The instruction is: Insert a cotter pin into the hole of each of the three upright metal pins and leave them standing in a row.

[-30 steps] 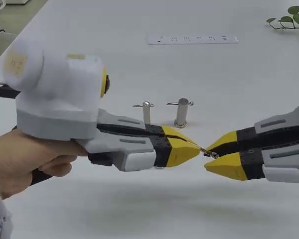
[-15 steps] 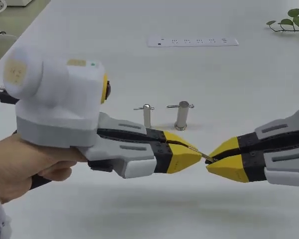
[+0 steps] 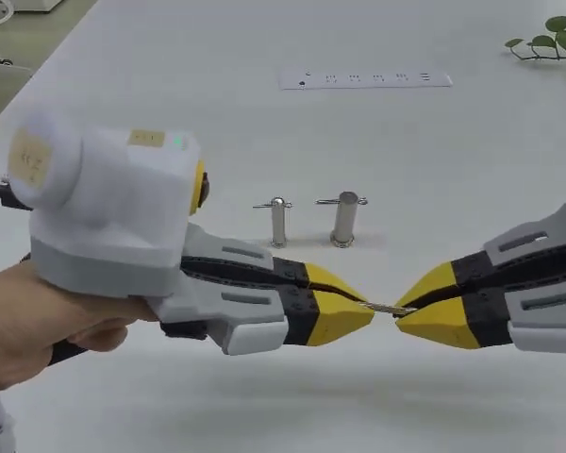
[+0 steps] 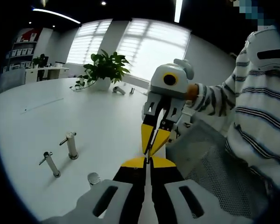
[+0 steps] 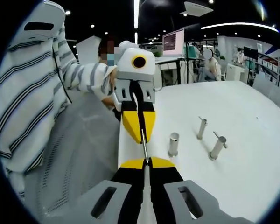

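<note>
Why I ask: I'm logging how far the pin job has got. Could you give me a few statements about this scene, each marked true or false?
1. The left gripper and right gripper pinch one cotter pin between their tips. True.
2. That cotter pin lies flat on the table. False: it is held up off the table, spanning the two tips.
3. Two upright metal pins carry fitted cotter pins through their tops. True.
4. The third metal pin is fitted too. False: its top is bare.
5. A power strip lies on the table beyond the pins. True.
</note>
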A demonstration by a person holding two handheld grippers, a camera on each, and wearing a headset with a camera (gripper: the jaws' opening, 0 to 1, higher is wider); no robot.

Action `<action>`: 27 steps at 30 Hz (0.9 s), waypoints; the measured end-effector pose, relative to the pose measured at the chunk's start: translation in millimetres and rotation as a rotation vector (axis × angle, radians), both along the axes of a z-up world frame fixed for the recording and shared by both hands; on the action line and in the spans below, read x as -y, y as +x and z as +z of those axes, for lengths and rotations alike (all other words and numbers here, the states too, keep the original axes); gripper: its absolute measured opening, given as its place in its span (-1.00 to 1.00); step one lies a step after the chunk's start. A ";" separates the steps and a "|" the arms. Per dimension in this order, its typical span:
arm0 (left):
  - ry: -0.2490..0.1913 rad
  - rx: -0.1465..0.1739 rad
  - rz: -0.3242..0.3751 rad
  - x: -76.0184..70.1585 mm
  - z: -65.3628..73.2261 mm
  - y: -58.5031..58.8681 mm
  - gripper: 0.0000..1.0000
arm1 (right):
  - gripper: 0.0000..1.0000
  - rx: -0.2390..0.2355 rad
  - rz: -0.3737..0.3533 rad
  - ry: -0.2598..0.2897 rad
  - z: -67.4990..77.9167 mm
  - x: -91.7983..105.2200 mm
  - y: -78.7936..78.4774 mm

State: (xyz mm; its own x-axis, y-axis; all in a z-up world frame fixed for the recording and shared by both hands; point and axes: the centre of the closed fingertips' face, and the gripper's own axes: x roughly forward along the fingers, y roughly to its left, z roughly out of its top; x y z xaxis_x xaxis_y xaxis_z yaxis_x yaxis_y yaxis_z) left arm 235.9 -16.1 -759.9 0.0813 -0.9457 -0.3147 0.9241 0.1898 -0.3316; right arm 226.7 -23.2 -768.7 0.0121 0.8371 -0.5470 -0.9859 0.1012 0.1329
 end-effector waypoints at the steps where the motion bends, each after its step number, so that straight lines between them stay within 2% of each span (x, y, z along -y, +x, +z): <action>1: 0.008 -0.014 -0.002 -0.2 -3.0 -1.2 -0.98 | -0.93 0.000 0.009 -0.004 0.1 0.1 -1.1; 6: 0.029 -0.005 -0.014 0.6 -8.5 -4.9 -0.99 | -0.93 -0.006 0.032 -0.016 -0.3 1.9 -3.8; 11: 0.009 -0.044 0.020 0.0 -7.0 -2.8 -0.98 | -0.93 -0.004 0.021 -0.032 -2.1 3.2 -0.3; 17: 0.030 -0.016 0.042 -4.4 -10.4 1.6 -0.97 | -0.93 0.002 0.016 -0.044 -5.3 3.6 5.4; 22: 0.069 -0.010 0.083 -15.8 -19.4 8.5 -0.99 | -0.94 0.055 -0.001 -0.127 -16.6 9.5 17.7; 27: 0.111 0.004 0.125 -30.7 -30.7 14.1 -0.92 | -0.94 0.057 -0.012 -0.150 -22.6 10.7 25.0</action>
